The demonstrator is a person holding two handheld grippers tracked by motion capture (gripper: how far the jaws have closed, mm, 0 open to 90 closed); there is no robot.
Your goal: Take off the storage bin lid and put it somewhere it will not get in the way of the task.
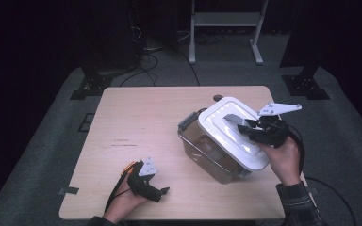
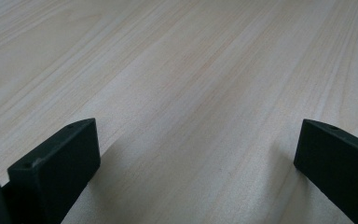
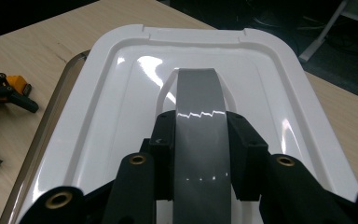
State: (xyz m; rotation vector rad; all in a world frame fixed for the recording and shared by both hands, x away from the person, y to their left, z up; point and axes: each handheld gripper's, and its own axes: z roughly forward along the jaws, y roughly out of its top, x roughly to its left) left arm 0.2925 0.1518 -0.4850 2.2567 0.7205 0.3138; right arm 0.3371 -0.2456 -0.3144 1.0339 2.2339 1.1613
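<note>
So the right gripper (image 1: pixel 249 126) has its fingers clamped on the grey handle (image 3: pixel 199 116) of the white lid (image 1: pixel 231 134), sitting tilted on the clear bin (image 1: pixel 207 150) right of tabletop (image 1: pixel 136 122) centre, not off or seated, while the left gripper (image 1: pixel 158 192) rests spread wide.

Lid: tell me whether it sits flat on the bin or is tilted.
Tilted. The lid slants across the bin, lifted by its grey handle, which the right tongs clamp.

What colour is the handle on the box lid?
Grey handle on a white lid, clearest in the right gripper view.
</note>
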